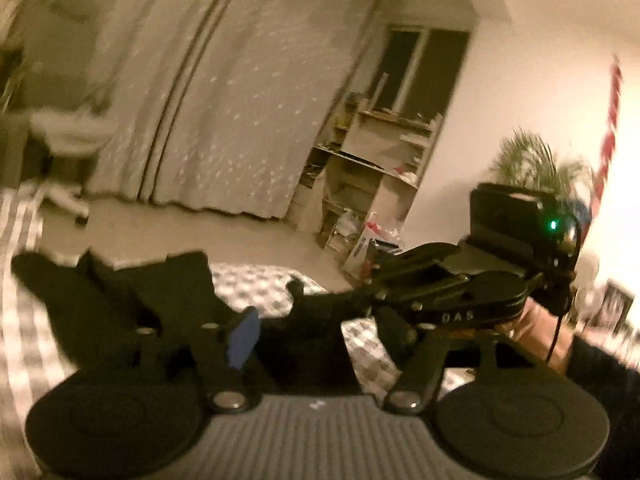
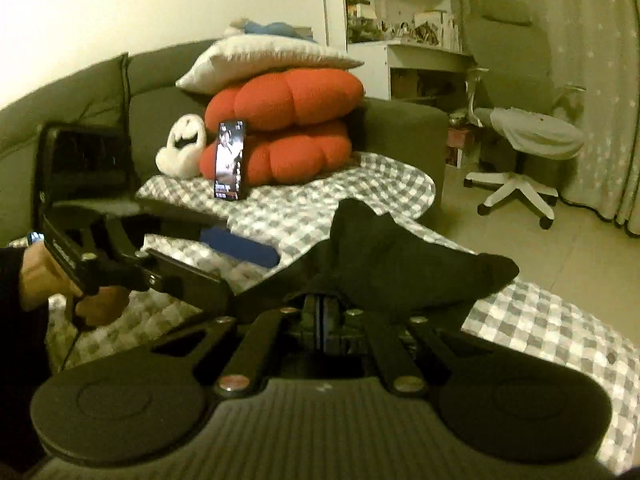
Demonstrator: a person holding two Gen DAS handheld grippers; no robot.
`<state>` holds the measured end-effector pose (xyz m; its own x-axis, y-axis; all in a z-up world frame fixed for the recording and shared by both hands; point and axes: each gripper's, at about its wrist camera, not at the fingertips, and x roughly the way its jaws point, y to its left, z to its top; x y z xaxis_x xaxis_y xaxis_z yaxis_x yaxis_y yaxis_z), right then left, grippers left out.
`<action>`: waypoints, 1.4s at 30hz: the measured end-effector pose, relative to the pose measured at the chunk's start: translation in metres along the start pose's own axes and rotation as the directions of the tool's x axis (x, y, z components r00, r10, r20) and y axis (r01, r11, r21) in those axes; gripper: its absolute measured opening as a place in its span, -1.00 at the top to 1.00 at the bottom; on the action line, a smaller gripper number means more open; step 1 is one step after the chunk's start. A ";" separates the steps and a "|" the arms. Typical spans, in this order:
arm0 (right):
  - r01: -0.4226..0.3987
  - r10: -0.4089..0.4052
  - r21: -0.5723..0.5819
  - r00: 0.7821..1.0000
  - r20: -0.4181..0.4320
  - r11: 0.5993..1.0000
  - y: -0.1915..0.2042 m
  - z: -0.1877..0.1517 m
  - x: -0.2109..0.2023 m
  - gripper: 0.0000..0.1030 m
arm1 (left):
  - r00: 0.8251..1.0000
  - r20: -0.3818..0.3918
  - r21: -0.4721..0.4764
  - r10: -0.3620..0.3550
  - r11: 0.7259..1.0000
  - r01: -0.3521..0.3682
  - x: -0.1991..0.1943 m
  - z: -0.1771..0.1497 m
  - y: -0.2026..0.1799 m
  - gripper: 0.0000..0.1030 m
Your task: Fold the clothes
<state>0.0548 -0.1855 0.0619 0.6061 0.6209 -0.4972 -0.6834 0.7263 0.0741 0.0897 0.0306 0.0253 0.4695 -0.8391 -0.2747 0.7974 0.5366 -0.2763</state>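
A black garment (image 2: 404, 256) lies bunched over the grey checked bed cover (image 2: 560, 332). My right gripper (image 2: 322, 312) is shut on the black garment, its blue pads pressed together with cloth rising just beyond them. My left gripper (image 2: 224, 256) shows in the right wrist view at the left, its blue pad (image 2: 240, 248) apart from the other finger; it looks open above the cover. In the left wrist view the garment (image 1: 132, 292) hangs around the left gripper's fingers (image 1: 244, 336), and the right gripper (image 1: 296, 292) reaches in from the right, pinching cloth.
Red cushions (image 2: 288, 128), a white pillow (image 2: 264, 60), a white plush (image 2: 182, 148) and a propped phone (image 2: 230, 160) sit at the sofa's far end. An office chair (image 2: 528, 148) stands on the floor at the right. Shelves (image 1: 368, 176) and curtains (image 1: 224, 92) lie beyond the bed.
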 end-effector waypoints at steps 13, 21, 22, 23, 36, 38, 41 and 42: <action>-0.009 0.006 -0.042 0.998 -0.067 0.999 -0.005 -0.011 -0.005 0.98 | 0.973 -0.223 0.505 0.057 0.861 0.065 0.054 0.001 -0.035 0.52; 0.027 -0.041 -0.110 0.990 -0.133 0.994 -0.006 -0.019 -0.006 0.97 | 0.978 -0.195 0.314 -0.068 0.941 0.128 0.038 0.019 -0.003 0.97; 0.018 -0.032 -0.111 0.992 -0.126 0.994 -0.005 -0.019 -0.006 0.97 | 0.980 -0.181 0.278 -0.079 0.952 0.128 0.038 0.020 0.002 0.97; 0.019 -0.033 -0.119 0.992 -0.122 0.993 -0.003 -0.018 -0.006 0.97 | 0.982 -0.167 0.244 -0.088 0.961 0.128 0.038 0.020 0.006 0.97; 0.100 -0.137 -0.286 0.984 -0.112 0.953 0.029 -0.012 -0.010 0.97 | 0.984 -0.001 -0.106 -0.176 0.979 0.175 0.021 0.038 0.041 0.19; 0.129 -0.180 -0.324 0.974 -0.134 0.937 0.033 -0.012 -0.001 0.97 | 0.985 -0.015 -0.019 -0.173 0.985 0.172 0.023 0.040 0.024 -0.42; 0.149 -0.204 -0.339 0.970 -0.132 0.929 0.035 -0.014 0.006 0.97 | 0.982 -0.084 0.094 -0.167 0.980 0.175 0.030 0.034 0.006 -0.42; 0.153 -0.205 -0.337 0.971 -0.125 0.929 0.034 -0.014 0.007 0.97 | 0.983 -0.107 0.124 -0.151 0.979 0.164 0.034 0.031 0.002 -0.42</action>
<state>0.0304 -0.1605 0.0488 0.6775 0.4165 -0.6061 -0.6794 0.6701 -0.2989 0.1192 0.0005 0.0442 0.3005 -0.8961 -0.3267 0.9043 0.3766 -0.2012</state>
